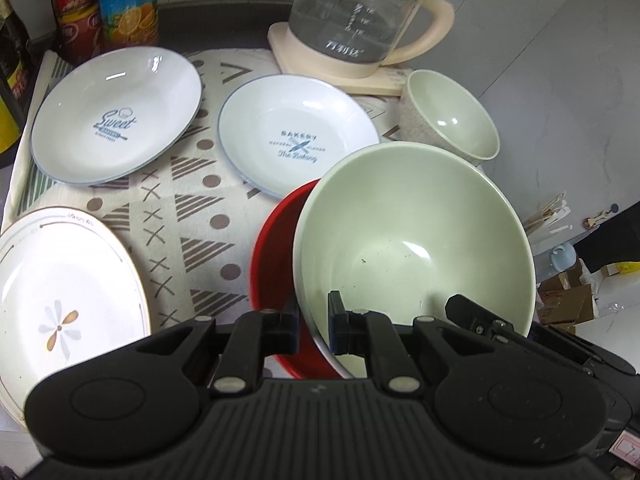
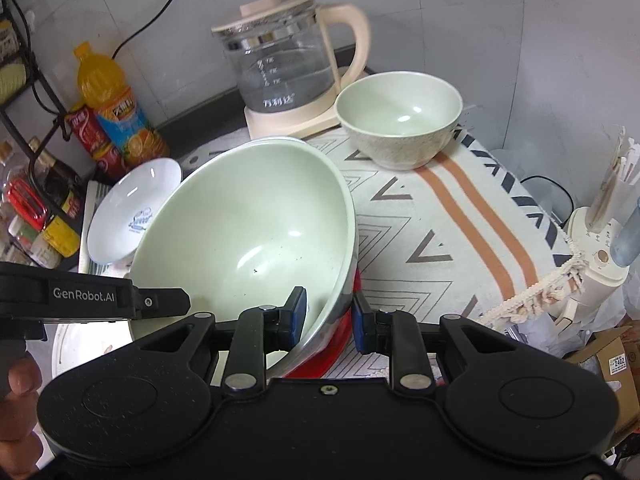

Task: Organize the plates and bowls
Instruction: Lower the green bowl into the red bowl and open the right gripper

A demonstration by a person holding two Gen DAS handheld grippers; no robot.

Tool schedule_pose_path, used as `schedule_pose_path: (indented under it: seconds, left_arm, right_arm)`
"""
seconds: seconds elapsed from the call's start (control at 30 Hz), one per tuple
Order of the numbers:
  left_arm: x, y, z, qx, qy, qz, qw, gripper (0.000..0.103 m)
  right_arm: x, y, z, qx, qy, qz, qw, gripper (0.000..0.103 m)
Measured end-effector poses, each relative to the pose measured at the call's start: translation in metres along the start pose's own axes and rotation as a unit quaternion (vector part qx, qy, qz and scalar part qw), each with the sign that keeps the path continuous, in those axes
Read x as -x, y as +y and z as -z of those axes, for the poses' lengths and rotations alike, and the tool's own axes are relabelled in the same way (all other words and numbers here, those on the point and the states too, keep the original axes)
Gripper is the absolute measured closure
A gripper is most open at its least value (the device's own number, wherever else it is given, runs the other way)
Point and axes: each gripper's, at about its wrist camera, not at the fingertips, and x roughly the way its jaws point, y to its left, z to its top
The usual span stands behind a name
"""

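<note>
Two grippers clamp the large green bowl (image 1: 412,248) by its rim, tilted over a red bowl (image 1: 276,264): our left gripper (image 1: 313,330) and right gripper (image 2: 329,316). Beyond lie plates reading "Sweet" (image 1: 116,118) and "BAKERY" (image 1: 298,136); the left gripper's side says "GenRobot.AI".

A patterned cloth (image 1: 192,216) covers the table. Directly on it lie two white plates with blue print (image 1: 116,120) (image 1: 296,136), a flower-painted plate (image 1: 60,296), a small green bowl (image 2: 400,124), a red bowl (image 1: 276,280) and a kettle base (image 1: 340,72).
</note>
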Motion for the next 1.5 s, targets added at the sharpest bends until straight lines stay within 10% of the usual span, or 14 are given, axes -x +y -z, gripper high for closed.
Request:
schedule_pose_path:
  seconds: [0.73, 1.5]
  left_arm:
    - [-0.002, 0.014, -0.01, 0.007, 0.022, 0.0, 0.9997, 0.088]
    - [0.014, 0.025, -0.028, -0.033, -0.011, 0.01, 0.9993, 0.048]
  right_arm:
    - [-0.027, 0.009, -0.004, -0.011, 0.034, 0.019, 0.999, 0.081]
    - [-0.001, 0.009, -0.005, -0.056, -0.001, 0.047, 0.997, 0.073]
